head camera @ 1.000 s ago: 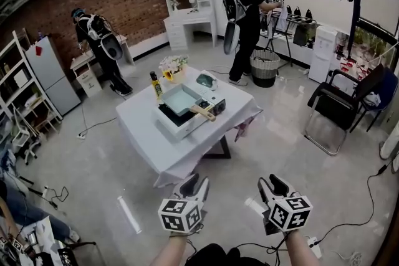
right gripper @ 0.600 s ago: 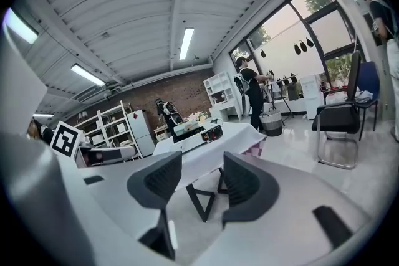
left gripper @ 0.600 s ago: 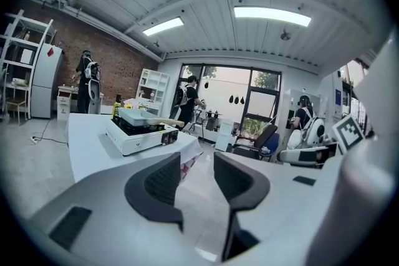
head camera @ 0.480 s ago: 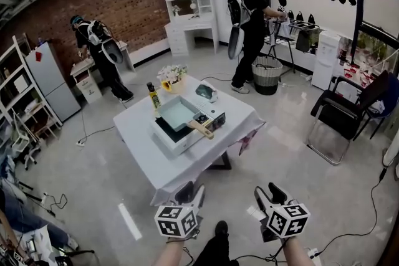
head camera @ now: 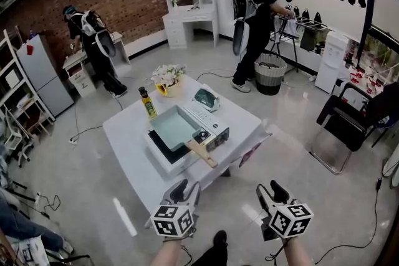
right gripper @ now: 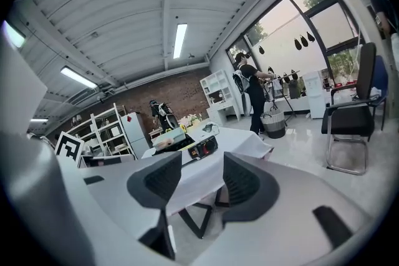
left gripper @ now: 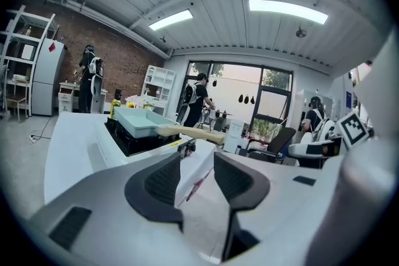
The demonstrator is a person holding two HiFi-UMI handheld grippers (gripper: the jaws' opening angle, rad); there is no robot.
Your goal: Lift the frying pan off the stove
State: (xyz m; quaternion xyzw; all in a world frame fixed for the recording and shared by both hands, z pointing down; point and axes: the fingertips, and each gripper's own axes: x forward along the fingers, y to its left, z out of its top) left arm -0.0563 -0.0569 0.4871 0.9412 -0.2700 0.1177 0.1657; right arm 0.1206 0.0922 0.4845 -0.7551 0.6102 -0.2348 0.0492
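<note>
Nothing done yet: pan (head camera: 174, 126) sits on stove (head camera: 213, 133), on table (head camera: 124, 134). Left gripper (head camera: 185, 186) & right gripper (head camera: 272, 187) are well short of it, jaws just opened, apart, empty. Approach, grab & lift are all left to do.

The surface (head camera: 124, 140) stands mid-floor, with the stove (head camera: 163, 157) at its centre and the frying pan (head camera: 174, 126) on the stove, its handle (head camera: 202, 152) reaching towards 5 o'clock past the stove's edge. From the pan, a bottle (head camera: 147, 104) stands at 10 o'clock, flowers (head camera: 168, 75) at 12 and a small lidded object (head camera: 206, 98) at 1. The left gripper (head camera: 181, 187) and right gripper (head camera: 272, 188) hang at the surface's 6 and 4 o'clock, apart from it. A chair (head camera: 349, 128) stands at 3 o'clock.
</note>
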